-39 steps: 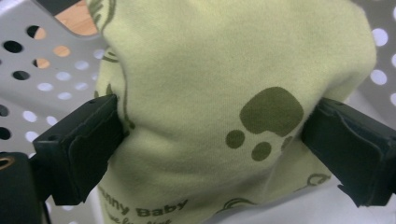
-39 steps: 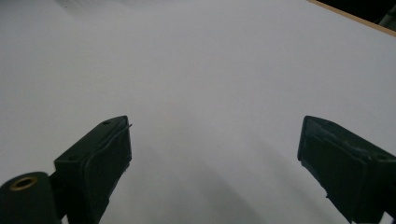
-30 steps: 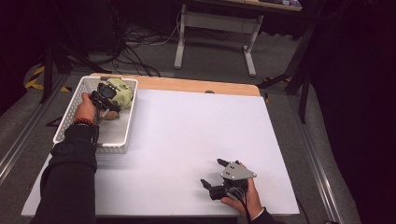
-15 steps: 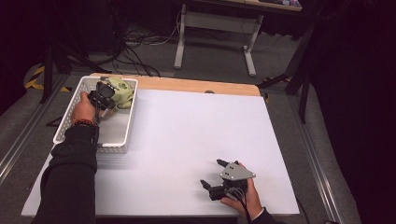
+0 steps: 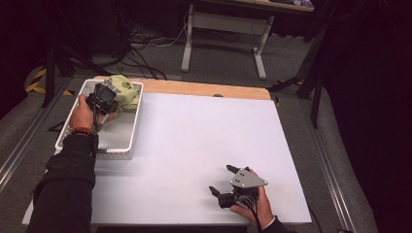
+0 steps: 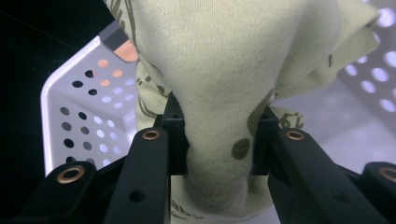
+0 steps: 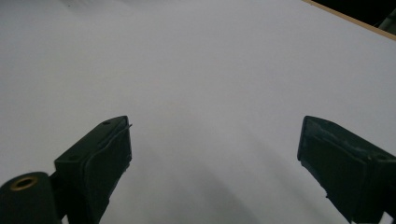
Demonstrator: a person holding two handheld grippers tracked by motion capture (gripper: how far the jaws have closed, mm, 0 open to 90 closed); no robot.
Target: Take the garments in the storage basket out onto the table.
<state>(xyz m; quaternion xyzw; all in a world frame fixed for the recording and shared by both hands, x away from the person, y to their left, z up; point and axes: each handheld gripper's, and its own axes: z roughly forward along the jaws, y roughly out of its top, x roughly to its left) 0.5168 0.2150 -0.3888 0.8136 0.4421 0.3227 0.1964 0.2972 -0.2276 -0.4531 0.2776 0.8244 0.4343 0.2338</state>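
At the far left of the bench [image 5: 194, 145] stands a white perforated basket [image 5: 127, 143]. Inside its far end lies a bunched pale green cloth [image 5: 124, 92] with darker print. The left tongs [image 5: 103, 104] reach into the basket and pinch a fold of that cloth; in the left gripper view the cloth [image 6: 224, 84] is squeezed between the two black jaws, with the basket's holed wall [image 6: 84, 121] behind. Well apart, near the bench's near right edge, the right tongs [image 5: 224, 182] rest low over the bare white surface, jaws spread wide and holding nothing.
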